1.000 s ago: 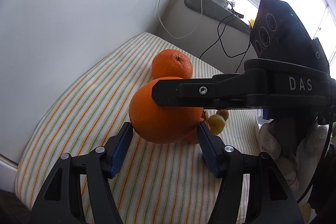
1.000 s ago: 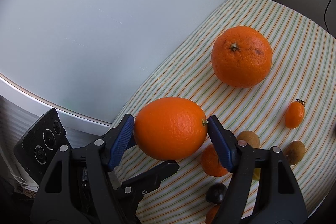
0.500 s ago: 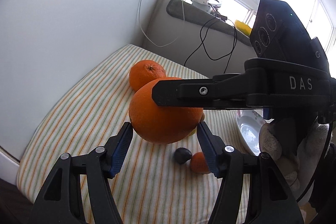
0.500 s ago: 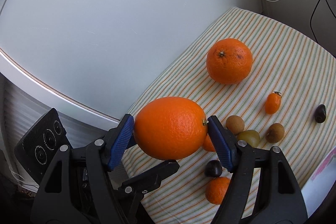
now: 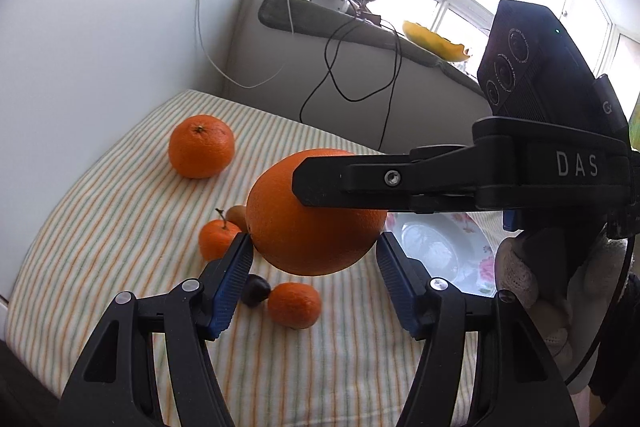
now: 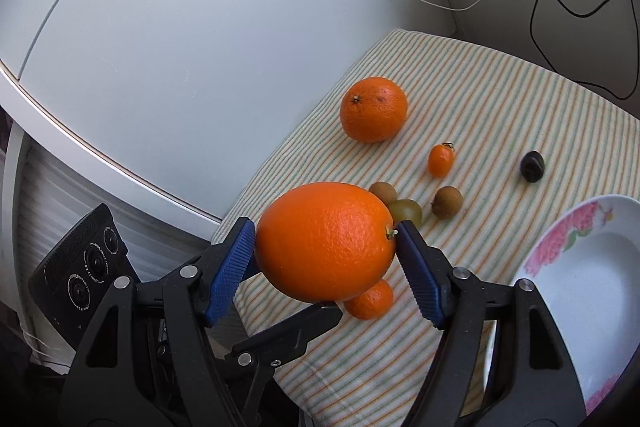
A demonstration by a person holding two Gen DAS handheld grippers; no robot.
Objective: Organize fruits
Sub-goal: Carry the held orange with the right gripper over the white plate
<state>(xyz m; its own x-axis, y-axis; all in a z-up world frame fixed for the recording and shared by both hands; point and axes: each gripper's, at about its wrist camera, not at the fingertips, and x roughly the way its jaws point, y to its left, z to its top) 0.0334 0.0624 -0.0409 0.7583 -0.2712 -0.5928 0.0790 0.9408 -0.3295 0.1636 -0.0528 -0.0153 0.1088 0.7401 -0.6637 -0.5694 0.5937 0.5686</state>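
A large orange (image 5: 312,243) hangs in the air above the striped cloth (image 5: 120,211). My left gripper (image 5: 314,241) is shut on it, with a blue pad against each side. My right gripper (image 6: 325,227) is shut on the same orange (image 6: 324,239), end to end, one pad at its stem. In the left wrist view a right-gripper finger (image 5: 360,179) crosses the fruit. A second orange (image 5: 201,146) (image 6: 373,109) rests at the far end of the cloth. A white flowered plate (image 6: 580,287) (image 5: 440,251) stands at the right.
Small fruits dot the cloth: two tangerines (image 5: 216,239) (image 5: 295,304), a kumquat (image 6: 441,159), a dark fruit (image 6: 532,166), two brown ones (image 6: 447,202), a green grape (image 6: 408,210). A white wall borders the left. Cables hang behind. A gloved hand (image 5: 520,279) holds the right gripper.
Both grippers have risen together with the large orange and drawn back from the far orange. The small fruits and the plate have come into view.
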